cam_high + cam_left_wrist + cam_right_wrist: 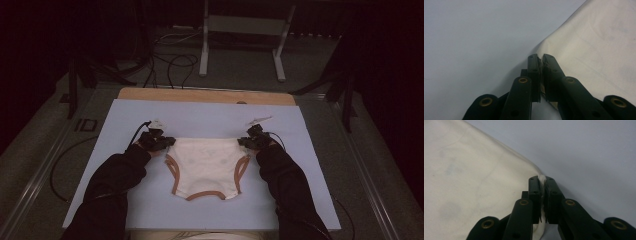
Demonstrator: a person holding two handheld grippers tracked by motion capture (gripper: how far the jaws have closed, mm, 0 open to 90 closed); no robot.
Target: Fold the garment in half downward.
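A pale blue sheet covers the desk point(210, 117). On it, near the middle, cream underpants point(205, 167) with tan-trimmed leg openings lie flat, waistband on the far side. The left tongs point(167, 142) are clamped on the waistband's left corner, the right tongs point(244, 142) on its right corner.

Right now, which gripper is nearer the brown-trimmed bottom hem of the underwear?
Neither clearly: both are about equally far. The left gripper pinches the garment's top left corner, the right gripper its top right corner, and the brown hem lies centred at the near edge of the underwear.
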